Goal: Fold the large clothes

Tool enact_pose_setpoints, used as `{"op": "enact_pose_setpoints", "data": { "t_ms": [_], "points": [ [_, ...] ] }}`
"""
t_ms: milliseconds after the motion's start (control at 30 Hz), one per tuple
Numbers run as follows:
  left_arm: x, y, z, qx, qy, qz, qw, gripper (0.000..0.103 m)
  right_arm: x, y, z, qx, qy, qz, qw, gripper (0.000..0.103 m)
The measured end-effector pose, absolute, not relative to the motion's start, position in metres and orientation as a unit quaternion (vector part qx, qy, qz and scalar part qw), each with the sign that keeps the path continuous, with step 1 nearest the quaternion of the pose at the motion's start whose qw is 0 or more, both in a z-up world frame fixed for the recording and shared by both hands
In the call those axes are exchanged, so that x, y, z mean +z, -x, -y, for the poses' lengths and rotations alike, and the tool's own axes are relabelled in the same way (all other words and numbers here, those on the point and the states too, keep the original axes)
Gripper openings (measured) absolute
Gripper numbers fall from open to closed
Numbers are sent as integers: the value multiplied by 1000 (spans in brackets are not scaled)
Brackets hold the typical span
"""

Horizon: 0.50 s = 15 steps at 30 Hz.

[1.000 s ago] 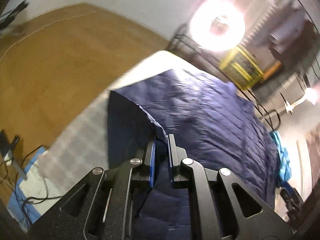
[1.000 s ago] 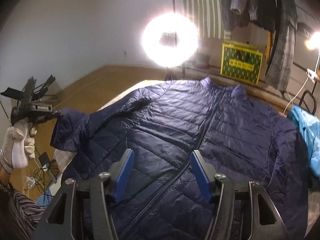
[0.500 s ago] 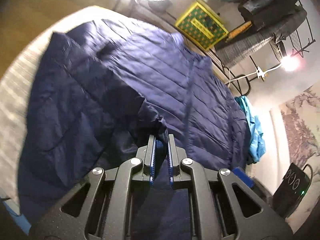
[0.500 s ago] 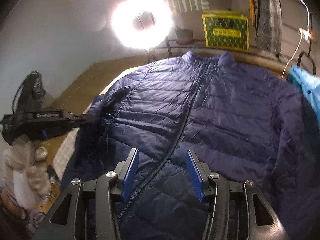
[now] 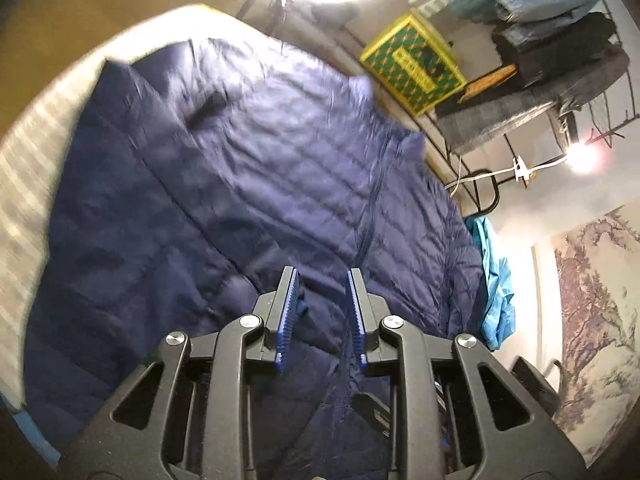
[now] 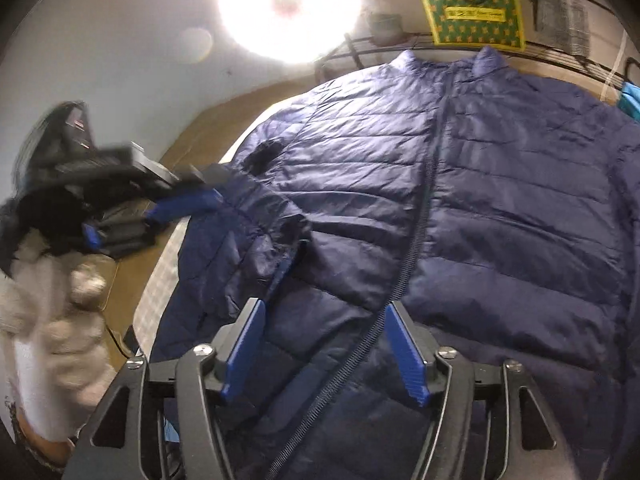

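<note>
Our navy jacket [image 6: 500,184] lies spread on the bed [image 5: 28,168], sleeve [image 6: 248,220] folded inward. Both grippers, left [image 5: 322,300] and right [image 6: 324,344], hover with fingers spreading, pinching nothing. The puffy sleeve may spring back once released.

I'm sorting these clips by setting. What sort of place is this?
Probably a room in a home set up for filming: a navy puffer jacket lies spread on a padded surface, a metal rack holds folded clothes, and a bright ring light stands by the wall.
</note>
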<state>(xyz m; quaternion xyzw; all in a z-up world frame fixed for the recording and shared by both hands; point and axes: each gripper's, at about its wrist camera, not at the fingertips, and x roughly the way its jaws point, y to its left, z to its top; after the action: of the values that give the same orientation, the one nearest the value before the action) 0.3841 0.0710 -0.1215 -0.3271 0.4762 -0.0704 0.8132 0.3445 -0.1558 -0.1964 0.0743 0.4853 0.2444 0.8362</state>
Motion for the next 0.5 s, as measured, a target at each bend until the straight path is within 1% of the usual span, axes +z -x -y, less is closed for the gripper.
{"op": "enact_pose_setpoints", "data": {
  "t_ms": [100,233,267,333,367,400,433,467,500],
  "points": [
    [-103,-374,-98,-29,281,-448,848,23,-208,-359,135,244,-68,-509,823,68],
    [-98,-359,-130,40,216,-430,876,23,-232,-384,107,240,-77,-549,797,68],
    [-99,-356,-138,48,212,-427,877,23,-237,-389,102,239,-78,-556,792,66],
    [-103,-351,-154,58,215,-428,876,23,-248,-398,90,234,-72,-567,786,51],
    [-106,-350,-159,63,218,-429,875,23,-251,-402,84,235,-67,-572,783,34],
    [-109,-348,-167,70,220,-430,873,23,-253,-407,77,241,-65,-575,779,21],
    [-113,-348,-172,74,219,-433,871,23,-252,-411,72,246,-68,-575,777,16],
    [-118,-348,-176,77,217,-436,870,23,-250,-413,69,249,-73,-571,779,7],
    [-122,-347,-179,80,213,-440,869,23,-245,-417,68,251,-78,-564,782,6]
  ]
}}
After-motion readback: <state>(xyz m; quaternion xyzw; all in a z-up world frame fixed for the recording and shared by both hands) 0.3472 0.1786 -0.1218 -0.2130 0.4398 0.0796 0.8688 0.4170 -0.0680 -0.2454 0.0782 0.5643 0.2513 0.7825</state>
